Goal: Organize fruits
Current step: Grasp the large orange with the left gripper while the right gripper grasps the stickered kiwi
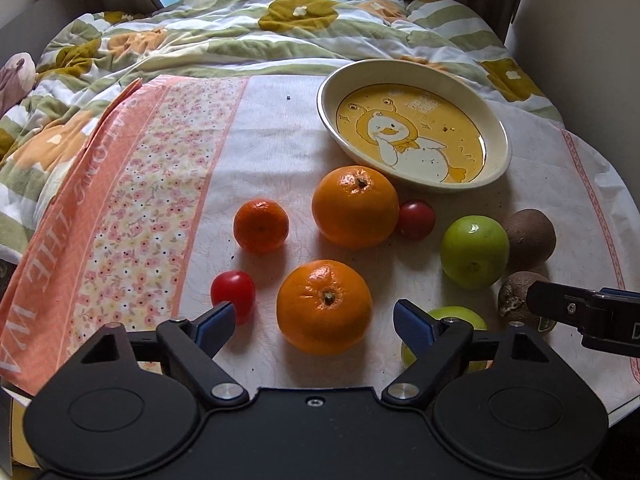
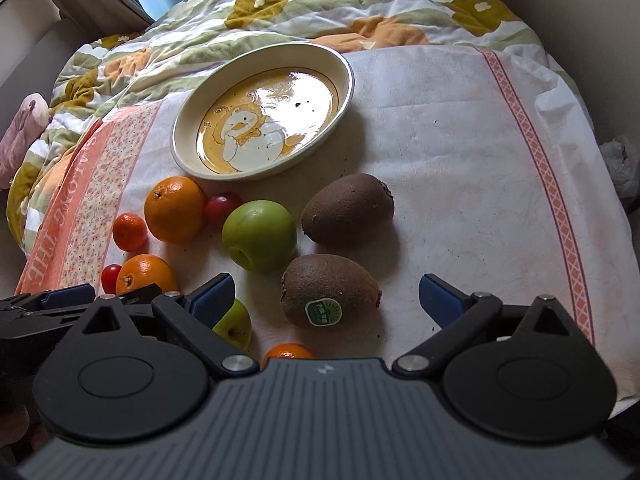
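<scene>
Fruits: spread over a cloth-covered counter [image 1: 280, 128], all outside the dish.
Left claw [image 1: 314, 322]: wide apart, holding nothing, low over the cloth.
Cherry tomato [image 1: 233, 292]: just beyond the left claw's left finger, partly hidden by its blue pad.
Small mandarin [image 1: 261, 224]: farther ahead of the left claw, a little left of centre.
Near orange [image 1: 324, 306]: between the left claw's fingers, touching neither.
Far orange [image 1: 355, 206]: ahead of the left claw, with a second cherry tomato [image 1: 416, 219] touching its right side.
Duck-print dish [image 1: 332, 120]: beyond the far orange, right of the left claw's centre line; no fruit in it.
Green apple [image 2: 259, 236]: ahead of the right claw's left finger; another apple [image 2: 235, 324] sits partly behind that finger.
Right claw [image 2: 326, 300]: wide apart, holding nothing.
Stickered kiwi [image 2: 330, 290]: between the right claw's fingers, nearer the left one, untouched.
Second kiwi [image 2: 347, 209]: just beyond the stickered kiwi.
</scene>
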The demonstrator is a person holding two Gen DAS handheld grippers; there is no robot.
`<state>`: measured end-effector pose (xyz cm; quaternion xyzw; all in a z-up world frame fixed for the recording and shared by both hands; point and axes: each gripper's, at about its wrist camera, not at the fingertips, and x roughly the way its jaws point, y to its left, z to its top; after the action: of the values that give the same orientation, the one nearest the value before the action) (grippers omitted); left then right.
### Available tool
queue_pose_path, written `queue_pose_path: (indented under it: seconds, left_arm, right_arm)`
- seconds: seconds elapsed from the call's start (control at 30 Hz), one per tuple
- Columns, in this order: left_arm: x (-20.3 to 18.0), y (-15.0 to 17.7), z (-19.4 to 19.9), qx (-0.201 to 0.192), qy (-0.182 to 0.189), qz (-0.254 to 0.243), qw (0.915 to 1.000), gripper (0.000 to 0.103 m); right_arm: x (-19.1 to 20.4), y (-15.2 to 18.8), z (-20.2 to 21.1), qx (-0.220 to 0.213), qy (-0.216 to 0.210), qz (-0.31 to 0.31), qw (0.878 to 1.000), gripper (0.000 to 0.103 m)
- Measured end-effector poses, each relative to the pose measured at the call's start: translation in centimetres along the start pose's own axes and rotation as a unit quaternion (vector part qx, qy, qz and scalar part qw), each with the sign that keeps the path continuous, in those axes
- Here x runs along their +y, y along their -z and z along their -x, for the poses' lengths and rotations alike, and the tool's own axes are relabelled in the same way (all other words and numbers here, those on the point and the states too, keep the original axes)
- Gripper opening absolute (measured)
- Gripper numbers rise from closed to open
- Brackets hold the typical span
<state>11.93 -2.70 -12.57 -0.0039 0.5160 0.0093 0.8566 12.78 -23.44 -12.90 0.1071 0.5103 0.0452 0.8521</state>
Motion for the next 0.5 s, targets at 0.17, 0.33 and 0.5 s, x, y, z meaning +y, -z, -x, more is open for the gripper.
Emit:
queue_pose_path:
  seconds: [0.17,0.33,0.5]
  left_arm:
    - [-0.2,-0.1,-1.7,0.020,-0.003,0.009,0.9997,0.074]
    - [-0.3,-0.1,-2.5,0.033,-0.007,0.007,0.9994,0.073]
    - [-0.6,0.0,-2.8,0.031,-0.001,0.006,0.9995,0.064]
  right_arm:
    - [-0.6,-0.1,-1.5,0.021,-0.009,-0.006,1.000,0.103]
    - [-1.1,-0.2,-2.6,0.036,-0.015,-0.018,0.999,0.103]
    - [-1.4,-0.1,-3.2,0.042,-0.028,-0.034,0.998,0.103]
